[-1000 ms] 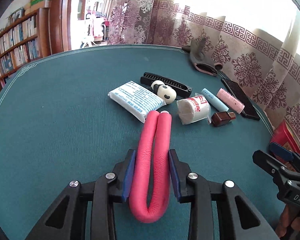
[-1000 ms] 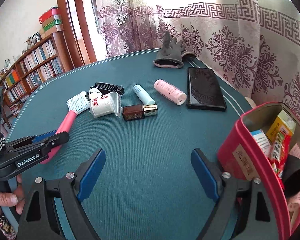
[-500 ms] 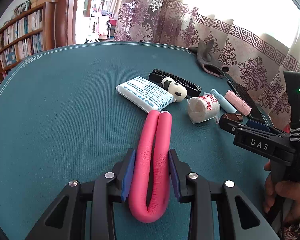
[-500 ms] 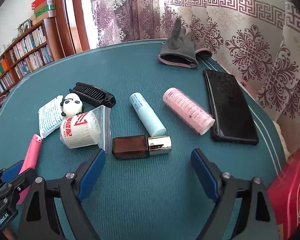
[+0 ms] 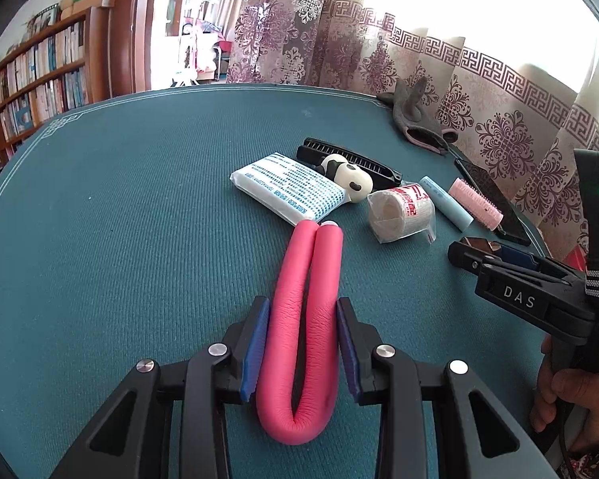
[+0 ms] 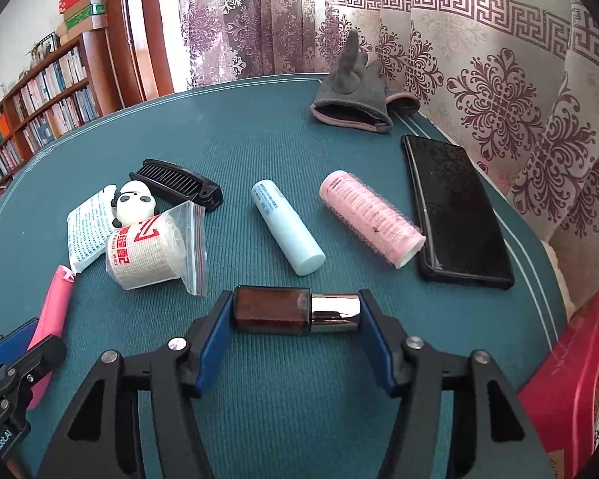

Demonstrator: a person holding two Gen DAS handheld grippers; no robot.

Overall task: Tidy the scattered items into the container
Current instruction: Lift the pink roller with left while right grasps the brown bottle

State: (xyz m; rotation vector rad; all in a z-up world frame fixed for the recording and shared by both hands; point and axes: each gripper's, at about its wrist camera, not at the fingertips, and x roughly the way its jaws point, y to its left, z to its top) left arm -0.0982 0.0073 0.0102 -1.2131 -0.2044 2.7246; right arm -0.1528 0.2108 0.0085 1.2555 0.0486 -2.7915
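My left gripper (image 5: 302,311) is shut on a folded pink foam roller (image 5: 303,319) that lies on the green table; it also shows in the right wrist view (image 6: 54,307). My right gripper (image 6: 297,311) has closed around a brown bottle with a gold cap (image 6: 295,314), its pads touching both ends. The red container (image 6: 571,375) stands at the right edge, holding packets. A light blue tube (image 6: 287,228), pink hair roller (image 6: 371,217), bandage roll in a bag (image 6: 151,253), panda toy (image 6: 133,207), black comb (image 6: 179,185) and white tissue pack (image 5: 289,189) lie scattered.
A black phone (image 6: 455,207) lies near the table's right edge. Grey gloves (image 6: 351,99) lie at the back by the patterned curtain. Bookshelves stand far left. The right gripper's body (image 5: 539,299) shows at the right of the left wrist view.
My right gripper moved forward to the brown bottle and its jaws closed on it. My left gripper kept hold of the pink roller and barely moved.
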